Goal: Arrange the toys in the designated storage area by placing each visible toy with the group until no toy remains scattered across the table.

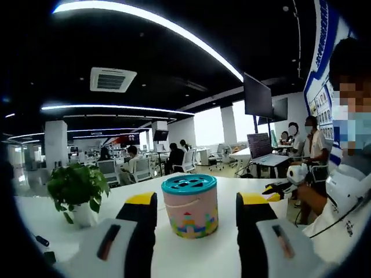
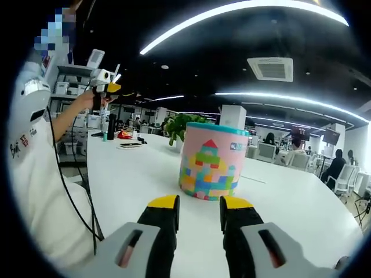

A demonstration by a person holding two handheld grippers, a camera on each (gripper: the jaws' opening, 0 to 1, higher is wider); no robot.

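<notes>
left gripper view: gripper [image 1: 196, 204] spread wide, framing pink toy bucket [image 1: 190, 207].

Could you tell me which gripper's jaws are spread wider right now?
The left gripper: its jaws stand wide either side of the pink bucket; the right gripper's leave a narrow gap.

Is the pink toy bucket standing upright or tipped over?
Upright: the pink bucket rests on its base on the white table, teal lid on top.

Open office: dark ceiling [image 1: 174, 63], curved light strips [image 1: 151, 23], bright windows [image 1: 207, 126], white pillar [image 1: 56, 143]
</notes>
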